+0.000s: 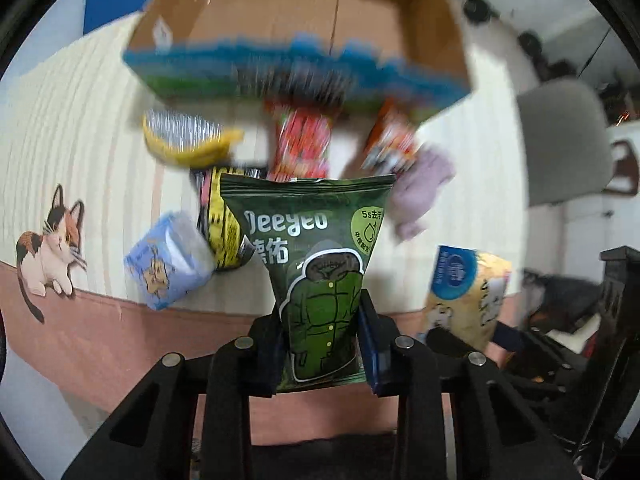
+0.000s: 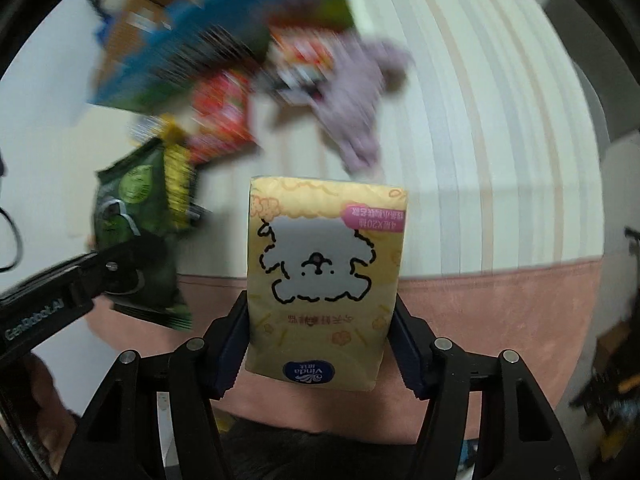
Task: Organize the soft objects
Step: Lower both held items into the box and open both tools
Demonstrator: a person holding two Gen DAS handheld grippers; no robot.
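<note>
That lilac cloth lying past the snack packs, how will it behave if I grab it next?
Probably floppy: the lilac cloth lies crumpled in loose folds on the striped cover, so it should drape from a pinch. Likely light, and unlikely to roll or slip. It touches the red-orange packet, which may get dragged. Both grippers are full: left on the green pack, right on the tissue pack.

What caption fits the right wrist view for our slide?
Right claw grips a yellow tissue pack above the striped bed; left claw holds a green pouch.
</note>
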